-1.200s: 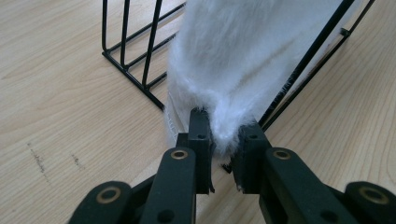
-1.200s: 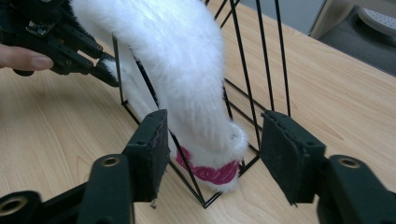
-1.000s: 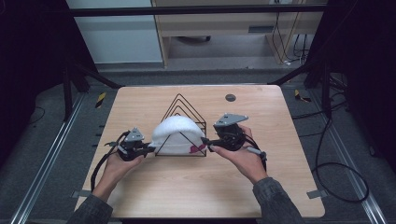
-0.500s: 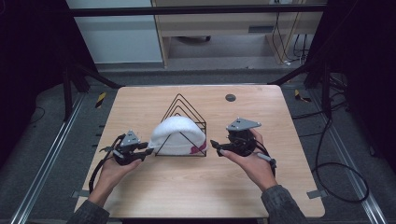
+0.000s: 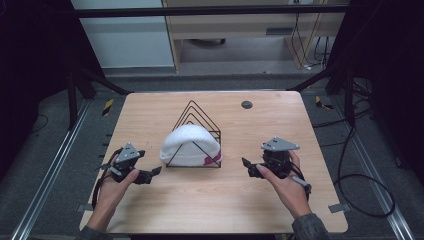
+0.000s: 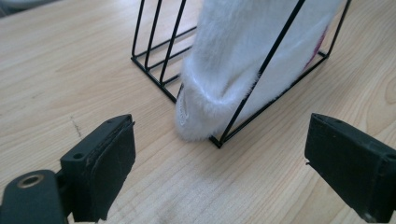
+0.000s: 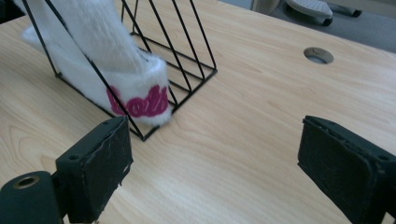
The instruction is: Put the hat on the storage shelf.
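A white fluffy hat (image 5: 189,144) with pink lettering (image 7: 137,103) rests inside a black triangular wire rack (image 5: 196,134) at the middle of the wooden table (image 5: 210,200). My left gripper (image 5: 155,171) sits a short way left of the rack. Its jaws have just been opening and nothing is between them; the hat's edge (image 6: 205,107) lies ahead of them. My right gripper (image 5: 245,165) is to the right of the rack. Its jaws have just been opening too, wide apart over bare wood, with the hat (image 7: 116,79) off to their left.
A round cable hole (image 5: 246,104) is set in the table near its far edge, also ahead of the right gripper (image 7: 318,55). Cables (image 5: 360,175) trail on the floor to the right. A metal frame (image 5: 75,95) borders the table.
Both grippers have let go of the hat and drawn outward from the rack, the left to the left and the right to the right. Their jaws have opened. The hat stays in the rack.
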Available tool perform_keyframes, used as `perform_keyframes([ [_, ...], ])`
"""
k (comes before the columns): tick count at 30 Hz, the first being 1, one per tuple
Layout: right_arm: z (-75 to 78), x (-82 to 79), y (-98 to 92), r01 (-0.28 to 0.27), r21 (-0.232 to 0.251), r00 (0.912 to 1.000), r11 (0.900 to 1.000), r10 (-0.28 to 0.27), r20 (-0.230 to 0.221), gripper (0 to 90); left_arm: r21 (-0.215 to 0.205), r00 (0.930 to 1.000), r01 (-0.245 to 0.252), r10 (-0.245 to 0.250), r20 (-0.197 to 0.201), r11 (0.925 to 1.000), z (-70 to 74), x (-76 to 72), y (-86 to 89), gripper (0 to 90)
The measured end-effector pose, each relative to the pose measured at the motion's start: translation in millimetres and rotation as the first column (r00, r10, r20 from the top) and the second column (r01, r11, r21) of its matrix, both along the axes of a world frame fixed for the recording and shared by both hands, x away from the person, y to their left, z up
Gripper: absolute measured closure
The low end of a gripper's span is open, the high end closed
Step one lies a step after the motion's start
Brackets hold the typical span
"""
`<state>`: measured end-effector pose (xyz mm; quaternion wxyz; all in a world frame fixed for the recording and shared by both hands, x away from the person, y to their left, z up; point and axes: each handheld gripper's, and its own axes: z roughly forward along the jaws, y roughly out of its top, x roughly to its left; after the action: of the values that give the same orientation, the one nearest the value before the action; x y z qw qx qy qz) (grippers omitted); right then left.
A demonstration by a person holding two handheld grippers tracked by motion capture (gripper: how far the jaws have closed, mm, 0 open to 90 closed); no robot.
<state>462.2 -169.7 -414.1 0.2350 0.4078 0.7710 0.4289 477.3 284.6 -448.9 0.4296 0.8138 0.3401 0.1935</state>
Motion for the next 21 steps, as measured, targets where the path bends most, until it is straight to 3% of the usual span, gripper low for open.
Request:
perform_keyframes([
  [3,-6.1,-8.0,-10.0,0.01,0.0,0.9999,1.0,-0.01,-0.01,10.8,-0.014,1.0,-0.004,0.004,-0.009,0.9999,-5.5,-2.4,4.7,5.6],
  [8,-24.5,-22.7,-26.1,0.029,-0.027,0.9992,0.999,-0.03,-0.028,15.0,0.018,0.9984,-0.048,0.049,-0.03,0.9987,-17.9,-3.5,11.9,5.8],
  [12,-45.1,-33.7,-36.0,0.025,-0.073,0.9969,0.997,-0.03,-0.072,14.2,0.051,0.9964,-0.074,0.076,-0.038,0.996,-25.0,-0.7,17.3,5.7],
  [13,-49.1,-35.3,-38.8,0.031,-0.069,0.9963,0.997,-0.037,-0.077,14.1,0.071,0.9953,-0.087,0.09,-0.037,0.9936,-26.3,0.1,18.4,5.7],
  [21,-71.1,-34.0,-58.3,0.093,-0.043,0.9903,0.995,-0.097,-0.099,13.6,0.111,0.989,-0.119,0.128,-0.073,0.9867,-42.4,7.0,28.1,5.7],
])
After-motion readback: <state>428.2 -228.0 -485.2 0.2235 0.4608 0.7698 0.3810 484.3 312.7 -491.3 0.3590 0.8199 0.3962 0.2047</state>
